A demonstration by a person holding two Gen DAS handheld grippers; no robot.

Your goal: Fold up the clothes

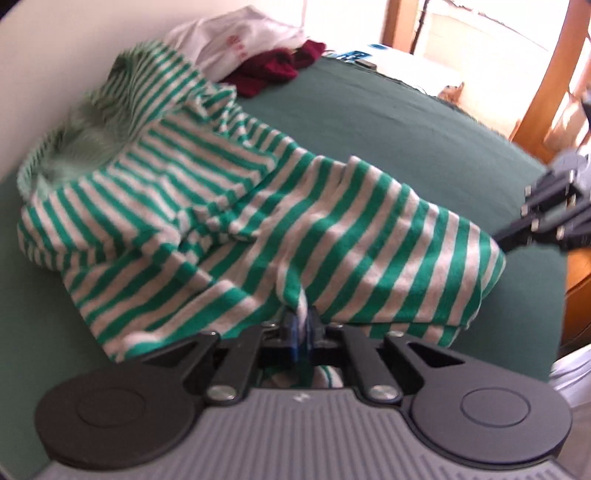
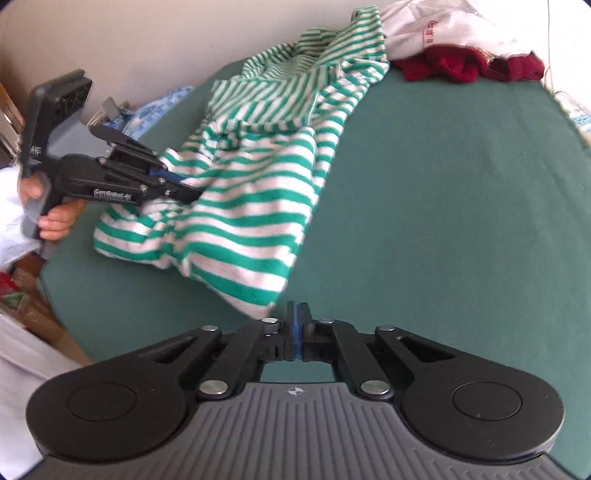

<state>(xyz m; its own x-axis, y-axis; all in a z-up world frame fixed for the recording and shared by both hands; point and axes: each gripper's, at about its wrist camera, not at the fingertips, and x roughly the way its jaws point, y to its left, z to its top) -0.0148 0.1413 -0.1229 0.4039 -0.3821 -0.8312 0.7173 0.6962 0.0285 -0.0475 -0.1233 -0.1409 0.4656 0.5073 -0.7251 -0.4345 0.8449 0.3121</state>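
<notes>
A green-and-white striped garment (image 1: 258, 229) lies crumpled on the dark green surface (image 1: 369, 122). My left gripper (image 1: 299, 325) is shut on a fold of its near edge, with striped cloth bunched between the pads. In the right wrist view the same gripper (image 2: 192, 192) bites the garment (image 2: 258, 206) from the left, held by a person's hand (image 2: 55, 221). My right gripper (image 2: 295, 321) has its jaws together just right of the garment's nearest corner; no cloth shows between the pads. From the left wrist view, its tip (image 1: 496, 236) touches the garment's right edge.
A white cloth (image 2: 443, 26) and a dark red cloth (image 2: 461, 66) are heaped at the far side of the green surface (image 2: 443, 221). Wooden furniture (image 1: 554, 92) stands beyond the far right edge. Boxes and clutter (image 2: 29, 302) sit off the left edge.
</notes>
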